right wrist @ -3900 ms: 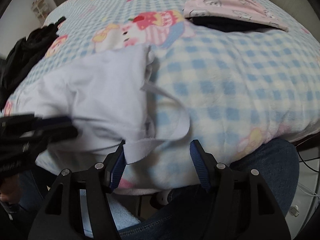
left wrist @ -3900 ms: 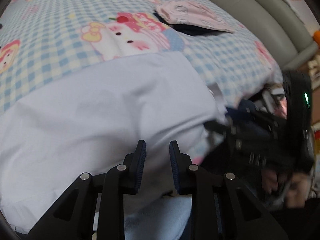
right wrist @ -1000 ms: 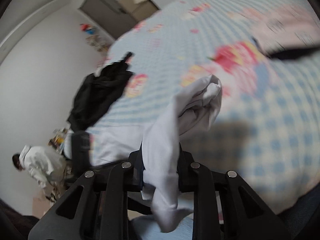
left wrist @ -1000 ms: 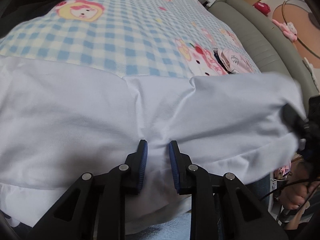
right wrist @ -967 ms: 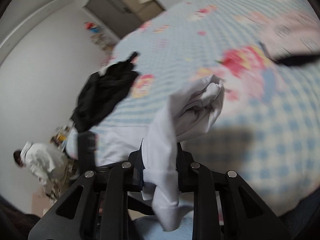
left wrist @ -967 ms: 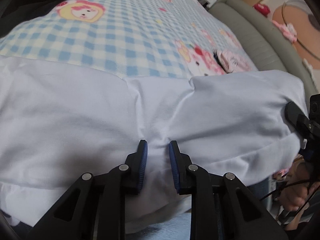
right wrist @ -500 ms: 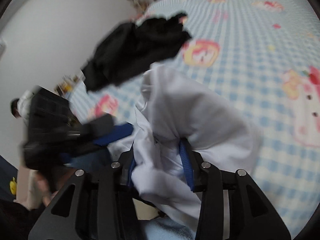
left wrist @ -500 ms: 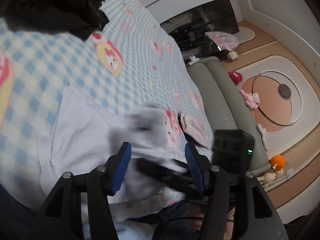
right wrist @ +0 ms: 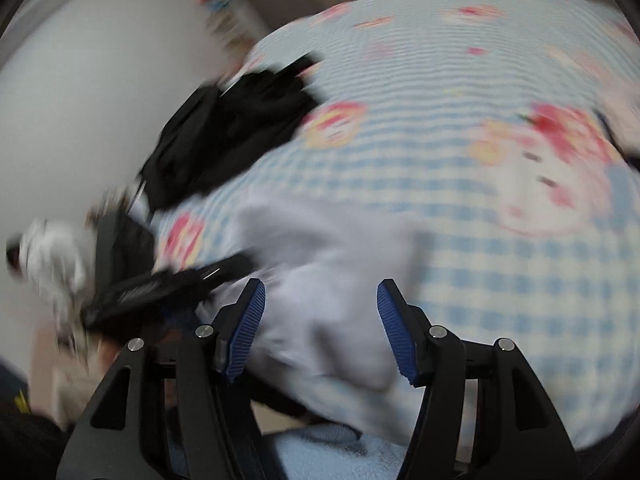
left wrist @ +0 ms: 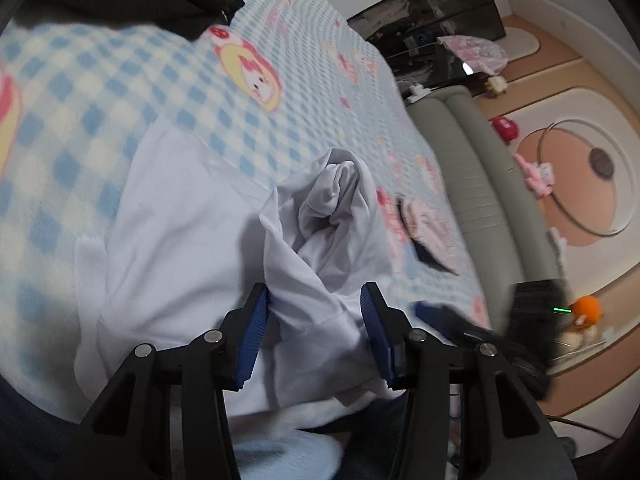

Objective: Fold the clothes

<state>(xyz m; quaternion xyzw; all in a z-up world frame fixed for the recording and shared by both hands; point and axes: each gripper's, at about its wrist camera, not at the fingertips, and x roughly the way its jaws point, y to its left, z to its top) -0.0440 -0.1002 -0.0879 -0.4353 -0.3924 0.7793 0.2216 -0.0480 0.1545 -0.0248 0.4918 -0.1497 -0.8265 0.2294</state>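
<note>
The whole frame is smeared by motion blur. At the bottom centre the right gripper [right wrist: 320,320] stands with its two blue-padded fingers [right wrist: 246,320] spread wide apart, nothing pinched between them. Behind and between the fingers a white garment [right wrist: 320,256] lies bunched on the bed, its near edge hanging toward the lower middle. The bed carries a blue-and-white checked blanket [right wrist: 500,264] with pink cartoon prints, filling the right and upper part of the frame. A black garment [right wrist: 224,136] is heaped at the upper left on the blanket. At the left, the left gripper [right wrist: 160,288] shows as a dark blurred shape beside the white cloth.
</note>
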